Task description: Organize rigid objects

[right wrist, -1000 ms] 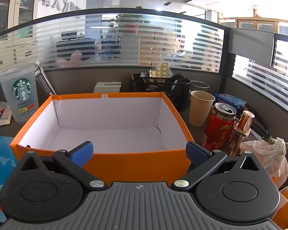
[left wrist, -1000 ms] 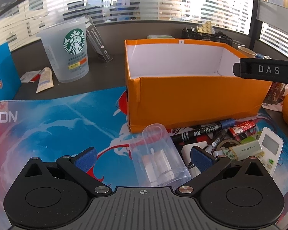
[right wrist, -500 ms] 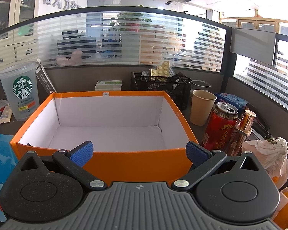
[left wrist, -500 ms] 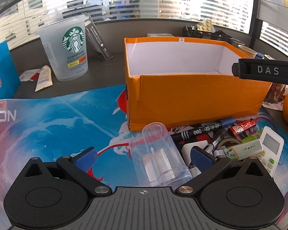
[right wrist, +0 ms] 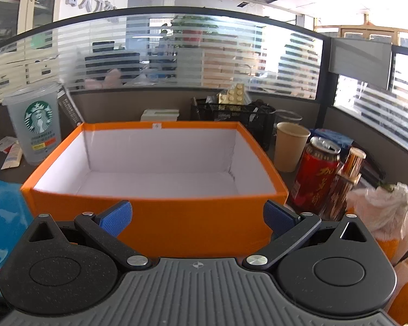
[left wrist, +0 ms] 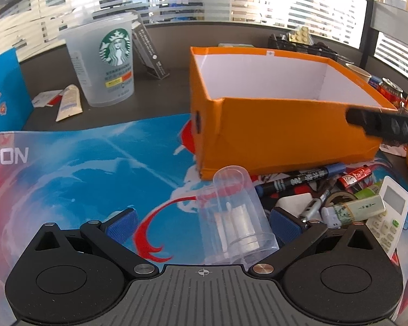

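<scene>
Left gripper (left wrist: 202, 224) spread wide; clear plastic cup (left wrist: 235, 214) lies tipped between fingers, nearer the right one. Right gripper (right wrist: 197, 217) spread, empty, facing orange box (right wrist: 160, 217).

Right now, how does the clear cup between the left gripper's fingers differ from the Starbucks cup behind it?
The clear plastic cup lies on its side on the printed mat, beside the pile of pens; the Starbucks cup stands upright on the bare desk. The clear plastic cup is fully see-through and unmarked; the Starbucks cup is frosted, with a green logo and printed labels. It also looks larger. Both are plastic tumblers outside the orange box, and neither is gripped.
</scene>
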A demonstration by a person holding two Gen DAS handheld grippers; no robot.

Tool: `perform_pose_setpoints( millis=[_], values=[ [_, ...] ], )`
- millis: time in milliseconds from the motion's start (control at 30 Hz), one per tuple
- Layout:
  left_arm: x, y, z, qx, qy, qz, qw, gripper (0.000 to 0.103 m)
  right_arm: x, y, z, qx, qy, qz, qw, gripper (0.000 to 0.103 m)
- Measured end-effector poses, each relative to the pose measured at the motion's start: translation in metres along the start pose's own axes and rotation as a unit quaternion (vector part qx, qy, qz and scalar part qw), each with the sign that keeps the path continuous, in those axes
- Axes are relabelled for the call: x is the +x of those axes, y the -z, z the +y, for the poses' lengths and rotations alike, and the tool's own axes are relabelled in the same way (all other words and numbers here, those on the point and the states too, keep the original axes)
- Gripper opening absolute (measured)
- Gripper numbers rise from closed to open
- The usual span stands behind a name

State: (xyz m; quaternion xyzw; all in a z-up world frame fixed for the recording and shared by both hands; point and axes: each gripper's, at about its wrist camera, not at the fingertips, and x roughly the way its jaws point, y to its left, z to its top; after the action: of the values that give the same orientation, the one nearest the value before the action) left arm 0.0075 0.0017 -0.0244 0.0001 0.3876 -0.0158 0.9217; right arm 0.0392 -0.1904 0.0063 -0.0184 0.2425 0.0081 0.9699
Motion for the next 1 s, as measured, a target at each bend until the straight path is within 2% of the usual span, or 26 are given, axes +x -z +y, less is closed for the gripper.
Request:
perform_pose_setpoints(
  millis=[200, 333, 433, 533, 600, 700, 833, 900, 1000],
  values=[
    [-0.013, 0.000, 0.033, -0.034, -0.011, -0.028, 0.9990, 0.103, -0.017, 0.029, -0.017, 0.025, -0.024, 0.003, 0.999, 0.103],
    [-0.014, 0.002, 0.045, -0.044, -0.005, -0.034, 0.9984, 0.103, -0.029, 0.055, -0.030, 0.059, -0.069, -0.004, 0.996, 0.103],
    [-0.012, 0.003, 0.047, -0.044, -0.008, -0.028, 0.9986, 0.103, -0.031, 0.067, -0.028, 0.048, -0.042, 0.005, 0.998, 0.103],
    [-0.015, -0.001, 0.041, -0.044, 0.021, -0.037, 0.9981, 0.103, -0.034, 0.076, -0.026, 0.034, -0.029, 0.001, 0.999, 0.103],
    [-0.014, -0.006, 0.030, -0.025, 0.028, -0.045, 0.9982, 0.103, -0.031, 0.084, -0.022, 0.026, -0.023, 0.014, 0.999, 0.103],
    [-0.006, -0.005, 0.023, 0.007, -0.002, -0.045, 0.9990, 0.103, -0.024, 0.090, -0.013, 0.020, -0.017, 0.027, 0.999, 0.103],
    [0.002, -0.003, 0.033, 0.000, -0.047, -0.052, 0.9976, 0.103, -0.022, 0.094, -0.007, 0.011, -0.009, 0.029, 0.999, 0.103],
    [0.002, -0.001, 0.044, -0.011, -0.059, -0.057, 0.9966, 0.103, -0.020, 0.096, -0.007, 0.020, -0.012, 0.031, 0.999, 0.103],
    [0.010, 0.001, 0.056, -0.026, -0.053, -0.030, 0.9978, 0.103, -0.021, 0.102, -0.008, 0.031, -0.013, 0.033, 0.999, 0.103]
  ],
)
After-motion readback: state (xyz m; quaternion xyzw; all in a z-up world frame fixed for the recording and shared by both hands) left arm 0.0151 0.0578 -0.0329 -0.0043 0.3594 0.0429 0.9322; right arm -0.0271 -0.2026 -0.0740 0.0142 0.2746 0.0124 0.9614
